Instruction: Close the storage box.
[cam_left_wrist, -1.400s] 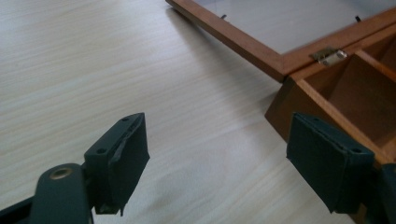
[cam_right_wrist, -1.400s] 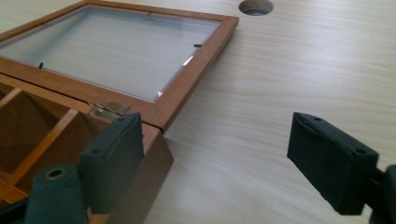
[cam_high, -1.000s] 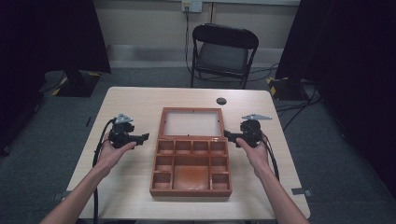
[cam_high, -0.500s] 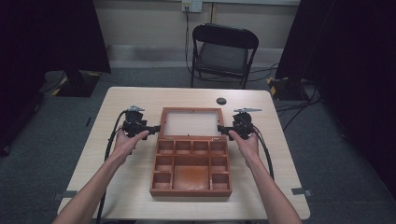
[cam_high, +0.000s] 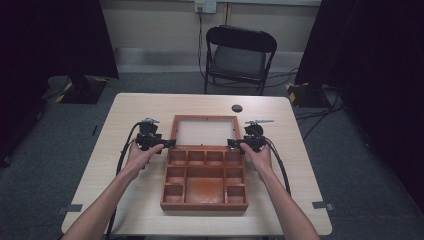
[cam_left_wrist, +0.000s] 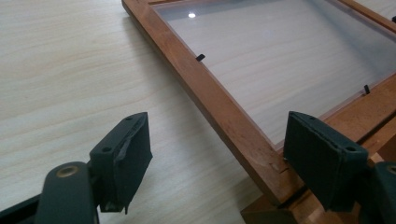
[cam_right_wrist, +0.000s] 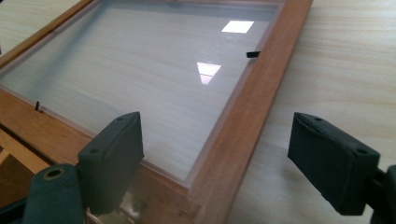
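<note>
Lying flat, hinged glass lid (cam_high: 205, 131) points away; both jaws open astride its side rails, seemingly unclamped.

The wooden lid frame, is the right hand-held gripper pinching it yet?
Apart. The right gripper view shows the right hand-held gripper open, its pads either side of the lid frame with gaps.

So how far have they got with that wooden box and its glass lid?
Done so far: the wooden box sits open, its glass lid flat on the table. In hand: the left hand-held gripper and right hand-held gripper each straddle a side rail of the lid, jaws open, not yet pinching. Left, probably: gripping both rails and swinging the lid shut.
</note>
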